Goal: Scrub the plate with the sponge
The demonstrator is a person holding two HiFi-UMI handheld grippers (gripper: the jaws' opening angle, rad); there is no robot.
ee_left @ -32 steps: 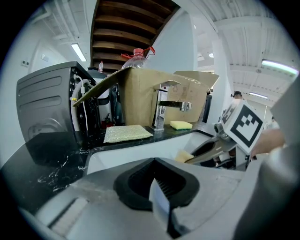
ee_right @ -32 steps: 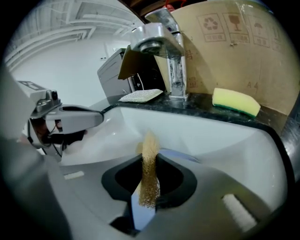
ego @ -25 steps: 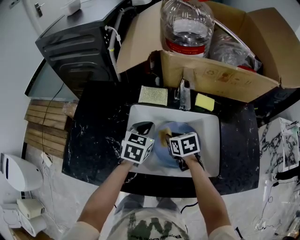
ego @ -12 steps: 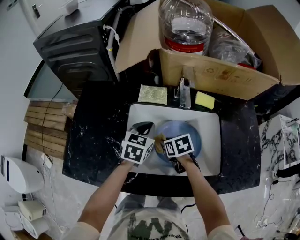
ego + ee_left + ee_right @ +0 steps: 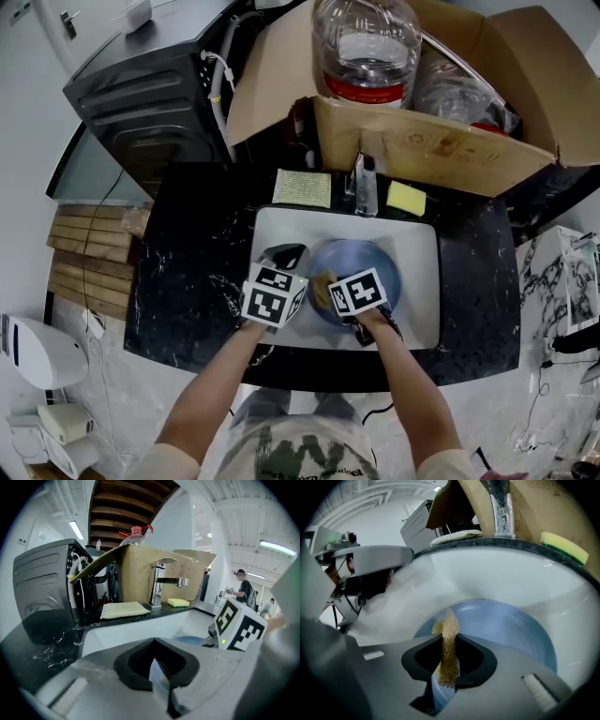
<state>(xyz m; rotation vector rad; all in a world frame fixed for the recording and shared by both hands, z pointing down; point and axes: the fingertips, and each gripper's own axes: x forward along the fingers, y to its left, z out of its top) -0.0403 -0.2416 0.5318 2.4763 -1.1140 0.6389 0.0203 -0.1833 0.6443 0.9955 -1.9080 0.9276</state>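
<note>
Sponge (image 5: 449, 623), brown, stands edge-on, pinched tight in the right claw (image 5: 448, 660), and rests on the near-left part of the blue plate (image 5: 511, 630). The plate lies in the white sink (image 5: 424, 246). The left claw (image 5: 158, 673) is closed on the plate's thin pale-blue rim. The table (image 5: 187, 253) is dark and marbled.

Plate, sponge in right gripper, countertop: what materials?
Plate: pale blue, smooth, soft sheen; glazed ceramic or melamine, can't tell which.
Sponge in the right gripper: tan, coarse grainy texture, squashed thin; looks like scouring fibre.
Countertop: glossy black with white veins; polished stone or imitation.
</note>
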